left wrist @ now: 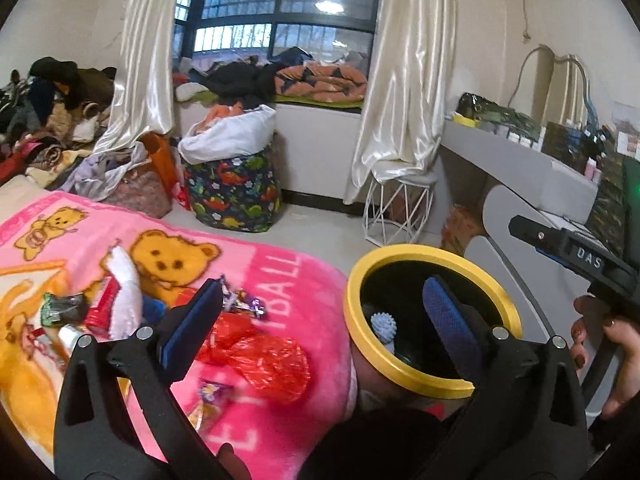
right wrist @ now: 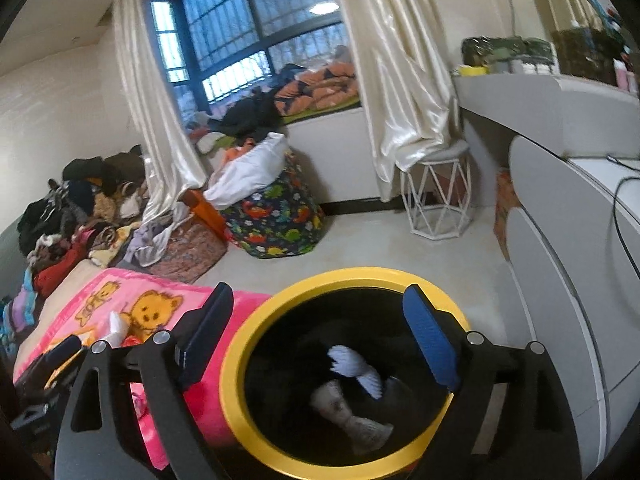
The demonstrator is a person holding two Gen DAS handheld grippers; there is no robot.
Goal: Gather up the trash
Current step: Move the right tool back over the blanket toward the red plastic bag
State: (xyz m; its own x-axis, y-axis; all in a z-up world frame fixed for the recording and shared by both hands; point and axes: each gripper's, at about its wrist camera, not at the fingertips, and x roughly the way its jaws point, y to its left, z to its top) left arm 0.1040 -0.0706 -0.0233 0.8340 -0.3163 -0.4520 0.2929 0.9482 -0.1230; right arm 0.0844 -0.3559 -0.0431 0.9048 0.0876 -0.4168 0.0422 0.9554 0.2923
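A bedroom. A pink blanket (left wrist: 260, 412) printed with yellow teddy bears covers the corner of a bed. Just beside that corner, on the floor, stands a black trash bin (left wrist: 432, 378) with a yellow rim.

Around them: a barred window (left wrist: 280, 4) framed by two cream satin curtains, a dinosaur-print fabric basket (left wrist: 234, 192) stuffed with white cloth, one white wire stool (left wrist: 398, 210), a grey vanity desk (left wrist: 520, 168) crowded with small items, and a heap of clothes (left wrist: 48, 112) along the left wall.

Trash lies scattered on the blanket: a crumpled red plastic bag (left wrist: 264, 360), a white wad of tissue or cloth (left wrist: 124, 296), one red packet (left wrist: 100, 300), a dark green wrapper (left wrist: 60, 308), and at least two small purple candy wrappers (left wrist: 248, 302). Inside the bin lie three pale pieces: a spiky pale-blue one (right wrist: 356, 368), a white crumpled one (right wrist: 352, 420), and a third too blurred to identify.

The left gripper (left wrist: 320, 328) hovers over the blanket's edge, jaws spread wide and empty, one finger over the trash, the other over the bin's mouth. The right gripper (right wrist: 324, 344) is poised above the bin, jaws likewise wide apart and holding nothing. In the left wrist view, a hand (left wrist: 604, 356) with dark-painted nails grips the right tool's handle.
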